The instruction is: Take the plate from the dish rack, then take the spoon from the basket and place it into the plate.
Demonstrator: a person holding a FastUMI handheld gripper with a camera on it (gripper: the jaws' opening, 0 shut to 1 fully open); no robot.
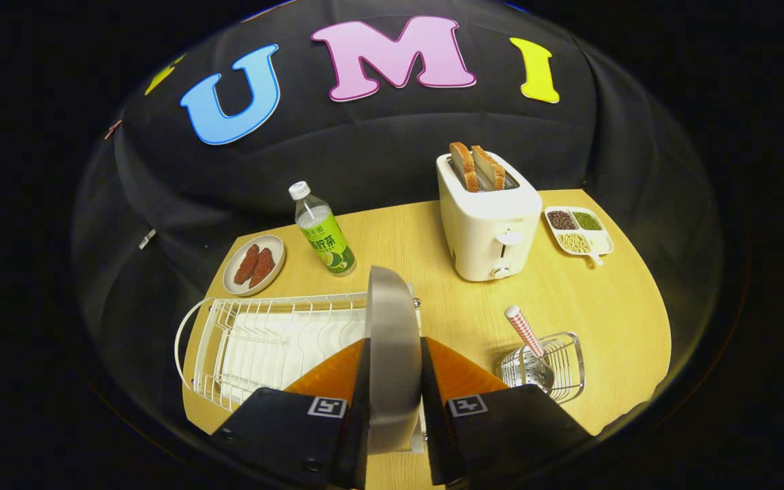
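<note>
A grey plate stands on edge between my fingers, and my gripper is shut on it, one finger pressing each face. The plate rises at the right end of the white wire dish rack; whether it still rests in the rack I cannot tell. To the right of my fingers a small wire basket holds a slotted metal spoon with a red-and-white checked handle that leans up and to the left.
On the wooden table beyond the rack stand a green-labelled bottle, a white toaster with two bread slices, a small plate of red food, and a divided dish of beans.
</note>
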